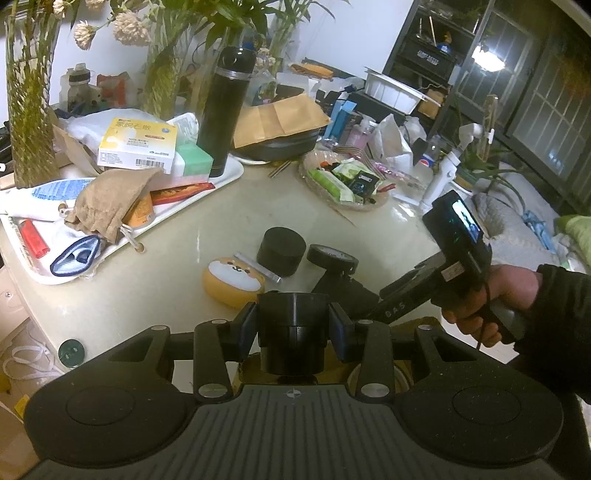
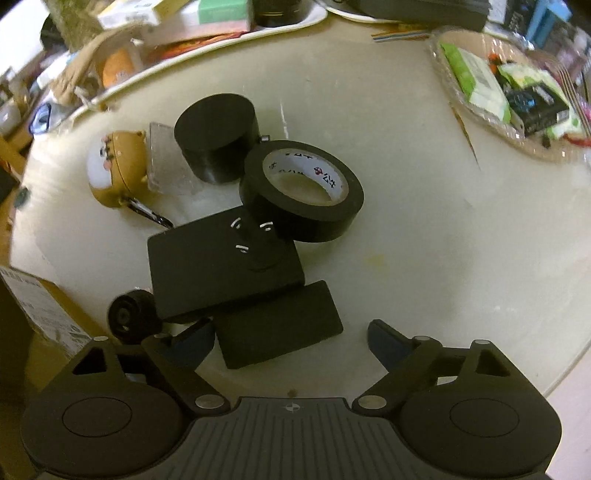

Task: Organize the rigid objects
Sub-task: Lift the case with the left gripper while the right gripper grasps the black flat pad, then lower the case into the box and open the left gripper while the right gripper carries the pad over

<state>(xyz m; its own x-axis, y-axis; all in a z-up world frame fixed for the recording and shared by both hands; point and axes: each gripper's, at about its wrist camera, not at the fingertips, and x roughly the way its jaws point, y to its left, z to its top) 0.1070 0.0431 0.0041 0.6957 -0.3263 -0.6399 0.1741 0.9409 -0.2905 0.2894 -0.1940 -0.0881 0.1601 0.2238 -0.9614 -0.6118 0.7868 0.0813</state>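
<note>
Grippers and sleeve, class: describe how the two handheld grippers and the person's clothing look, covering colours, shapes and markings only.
Both grippers, left gripper and right gripper, are matte black with a ribbed grey centre plate, round side discs, silver rivets and dark blue finger pads. The right one's handle carries a small lit screen and white lettering. The sleeve is black.

Pale glossy round table (image 1: 207, 206) fills the mid, v. cluttered at the back edge w/ plants in tall vases (image 1: 29, 110) against a plain white wall (image 1: 332, 33). Rt side: dark metal shelving unit (image 1: 436, 48) w/ boxes, next to dark-framed glass doors (image 1: 535, 103), night outside, one bright light glare (image 1: 487, 59) in the pane. Floor (image 1: 517, 221) below is grey, strewn w/ fabric & bits. Overall dim, warm indoor light
</note>
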